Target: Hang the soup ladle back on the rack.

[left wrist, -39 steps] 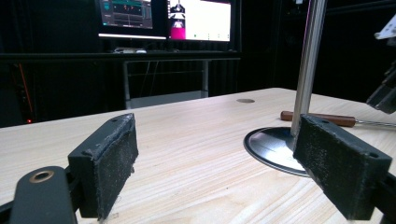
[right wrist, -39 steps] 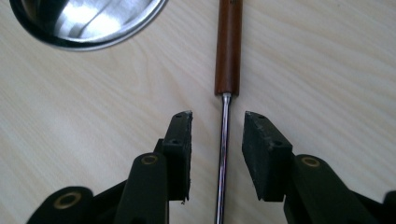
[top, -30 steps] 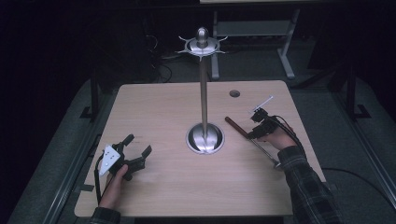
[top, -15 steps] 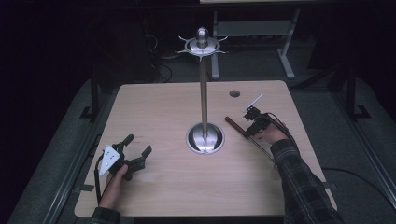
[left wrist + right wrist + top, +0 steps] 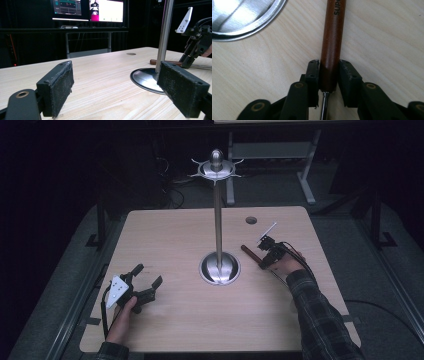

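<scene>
A tool with a brown wooden handle [image 5: 248, 252] and a thin metal shank lies flat on the table to the right of the steel stand. My right gripper [image 5: 265, 259] points down at it. In the right gripper view my right gripper [image 5: 329, 73] is shut on the handle [image 5: 333, 37] near the end where the shank comes out, with both pads against its sides. My left gripper [image 5: 148, 274] rests on the table at the front left, open. Nothing lies between its pads [image 5: 58, 87] in the left gripper view.
A tall steel stand [image 5: 218, 220] with a round base [image 5: 220, 269] and a hooked crown rises from the middle of the wooden table [image 5: 175, 240]. Its base [image 5: 242, 17] lies just left of the handle. A small round hole [image 5: 251, 220] sits at the back right.
My right gripper has shifted a little left toward the stand, over the handle. The left gripper has stayed where it was.
</scene>
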